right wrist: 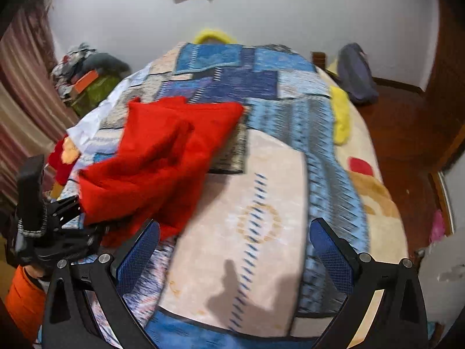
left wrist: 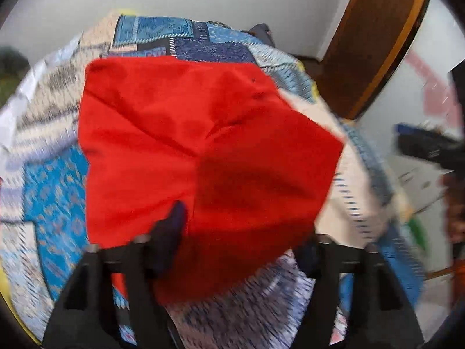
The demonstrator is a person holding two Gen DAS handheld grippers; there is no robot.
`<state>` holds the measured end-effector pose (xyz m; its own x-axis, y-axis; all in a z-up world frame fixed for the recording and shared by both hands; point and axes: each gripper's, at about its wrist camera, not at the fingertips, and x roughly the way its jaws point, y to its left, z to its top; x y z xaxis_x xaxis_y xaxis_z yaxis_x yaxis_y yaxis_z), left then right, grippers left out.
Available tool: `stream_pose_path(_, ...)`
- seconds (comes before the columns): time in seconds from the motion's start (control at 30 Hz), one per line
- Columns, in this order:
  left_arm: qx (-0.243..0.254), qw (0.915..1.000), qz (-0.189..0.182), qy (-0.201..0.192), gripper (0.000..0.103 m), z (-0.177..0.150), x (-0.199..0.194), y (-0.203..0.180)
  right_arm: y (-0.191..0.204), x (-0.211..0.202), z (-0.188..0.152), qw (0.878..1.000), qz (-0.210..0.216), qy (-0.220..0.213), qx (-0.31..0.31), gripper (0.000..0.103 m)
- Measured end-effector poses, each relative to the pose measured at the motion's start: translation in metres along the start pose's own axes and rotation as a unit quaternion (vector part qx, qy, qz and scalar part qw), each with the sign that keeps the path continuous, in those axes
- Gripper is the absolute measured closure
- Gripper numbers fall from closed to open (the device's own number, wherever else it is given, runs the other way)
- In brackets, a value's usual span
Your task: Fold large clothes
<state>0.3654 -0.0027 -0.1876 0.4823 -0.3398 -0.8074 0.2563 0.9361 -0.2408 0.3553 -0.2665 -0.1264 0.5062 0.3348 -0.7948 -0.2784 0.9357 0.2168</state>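
We are mid-fold — left gripper (left wrist: 241, 232) spread over the red garment (left wrist: 203, 151), right gripper (right wrist: 235, 250) spread, empty; next, a fresh edge to pinch.

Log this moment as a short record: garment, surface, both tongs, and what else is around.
garment: red cloth, bunched and partly folded, lying on the bed
surface: bed with a patchwork cover, blue and beige
left tongs: open over the near edge of the red cloth, pads not pressing it
right tongs: open, empty, over bare cover to the right of the cloth
other: yellow fabric at the bed's right edge; clutter pile by the curtain
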Motion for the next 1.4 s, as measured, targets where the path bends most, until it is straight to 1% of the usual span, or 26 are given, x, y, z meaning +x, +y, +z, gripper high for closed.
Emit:
stream_pose_path(0.07, -0.009, 0.9998, -0.017, -0.009, 0.029, -0.007, -0.018, -0.001, 0.017, 0.005, 0.008, 1.000, 0.023, -0.004, -0.007, 0.001)
stream_pose_path(0.13, -0.014, 0.9995, -0.014, -0.024, 0.026, -0.006, -0.036, 0.007, 0.036, 0.012, 0.017, 0.999, 0.044, -0.005, -0.013, 0.000)
stream_pose_path(0.2, -0.025, 0.9983, 0.008, -0.052, 0.020, -0.006, -0.052, 0.023, 0.055, 0.022, 0.026, 0.998, 0.057, -0.003, -0.022, 0.000)
stream_pose_path(0.23, -0.029, 0.9975, 0.019, -0.062, 0.020, -0.005, -0.057, 0.030, 0.063, 0.026, 0.030, 0.998, 0.060, -0.002, -0.026, 0.000)
stream_pose_path(0.27, -0.035, 0.9961, 0.038, -0.072, 0.020, -0.005, -0.062, 0.042, 0.074, 0.033, 0.034, 0.997, 0.064, 0.000, -0.031, 0.000)
stream_pose_path(0.33, -0.046, 0.9943, 0.055, -0.079, 0.020, -0.005, -0.062, 0.056, 0.088, 0.044, 0.037, 0.997, 0.073, 0.004, -0.034, 0.000)
stream_pose_path(0.37, -0.059, 0.9932, 0.063, -0.078, 0.020, -0.007, -0.058, 0.068, 0.094, 0.052, 0.037, 0.996, 0.077, 0.010, -0.038, 0.000)
stream_pose_path(0.43, -0.078, 0.9926, 0.073, -0.058, 0.020, -0.011, -0.041, 0.084, 0.100, 0.071, 0.031, 0.996, 0.067, 0.028, -0.046, 0.000)
stream_pose_path(0.5, -0.089, 0.9932, 0.073, -0.021, 0.020, -0.017, -0.016, 0.094, 0.095, 0.097, 0.021, 0.997, 0.033, 0.056, -0.050, 0.000)
stream_pose_path(0.53, -0.088, 0.9939, 0.066, -0.003, 0.020, -0.024, -0.004, 0.096, 0.089, 0.107, 0.014, 0.996, 0.022, 0.069, -0.048, 0.000)
stream_pose_path(0.6, -0.075, 0.9952, 0.058, 0.022, 0.019, -0.037, 0.015, 0.093, 0.069, 0.120, -0.002, 0.995, 0.025, 0.095, -0.026, 0.000)
stream_pose_path(0.63, -0.067, 0.9957, 0.056, 0.030, 0.018, -0.044, 0.021, 0.091, 0.058, 0.124, -0.009, 0.994, 0.033, 0.108, -0.008, 0.000)
stream_pose_path(0.7, -0.051, 0.9964, 0.058, 0.036, 0.008, -0.059, 0.030, 0.083, 0.036, 0.127, -0.025, 0.988, 0.069, 0.132, 0.031, 0.000)
stream_pose_path(0.73, -0.043, 0.9959, 0.068, 0.041, 0.005, -0.064, 0.034, 0.080, 0.030, 0.124, -0.030, 0.988, 0.075, 0.131, 0.036, 0.000)
stream_pose_path(0.77, -0.024, 0.9948, 0.082, 0.055, 0.005, -0.071, 0.040, 0.073, 0.028, 0.121, -0.032, 0.988, 0.075, 0.129, 0.031, 0.000)
stream_pose_path(0.8, -0.005, 0.9933, 0.095, 0.066, 0.005, -0.077, 0.045, 0.068, 0.028, 0.115, -0.036, 0.989, 0.065, 0.132, 0.015, 0.000)
stream_pose_path(0.83, 0.006, 0.9928, 0.099, 0.067, 0.005, -0.081, 0.045, 0.065, 0.029, 0.112, -0.038, 0.990, 0.056, 0.133, 0.006, 0.000)
stream_pose_path(0.9, 0.023, 0.9924, 0.111, 0.048, 0.005, -0.090, 0.036, 0.060, 0.031, 0.099, -0.040, 0.991, 0.041, 0.128, -0.018, 0.000)
stream_pose_path(1.0, 0.029, 0.9910, 0.126, 0.036, 0.005, -0.094, 0.018, 0.061, 0.033, 0.081, -0.036, 0.992, 0.027, 0.112, -0.042, 0.000)
stream_pose_path(1.1, 0.032, 0.9900, 0.138, 0.001, 0.005, -0.090, -0.012, 0.066, 0.032, 0.063, -0.022, 0.994, 0.041, 0.091, -0.044, 0.000)
stream_pose_path(1.17, 0.023, 0.9890, 0.144, -0.023, 0.005, -0.082, -0.030, 0.073, 0.030, 0.055, -0.009, 0.995, 0.055, 0.071, -0.036, 0.000)
stream_pose_path(1.2, 0.010, 0.9881, 0.148, -0.039, 0.005, -0.074, -0.041, 0.079, 0.030, 0.053, -0.002, 0.995, 0.065, 0.063, -0.028, 0.000)
stream_pose_path(1.27, -0.013, 0.9867, 0.150, -0.060, 0.005, -0.058, -0.052, 0.090, 0.030, 0.059, 0.012, 0.995, 0.075, 0.058, -0.012, 0.000)
stream_pose_path(1.33, -0.038, 0.9853, 0.153, -0.067, 0.005, -0.043, -0.052, 0.102, 0.034, 0.074, 0.025, 0.995, 0.080, 0.066, 0.000, 0.000)
stream_pose_path(1.37, -0.059, 0.9850, 0.148, -0.067, 0.005, -0.033, -0.048, 0.112, 0.036, 0.083, 0.030, 0.994, 0.083, 0.071, 0.004, 0.000)
stream_pose_path(1.4, -0.076, 0.9860, 0.134, -0.065, 0.005, -0.025, -0.042, 0.121, 0.033, 0.097, 0.036, 0.992, 0.089, 0.083, 0.015, 0.000)
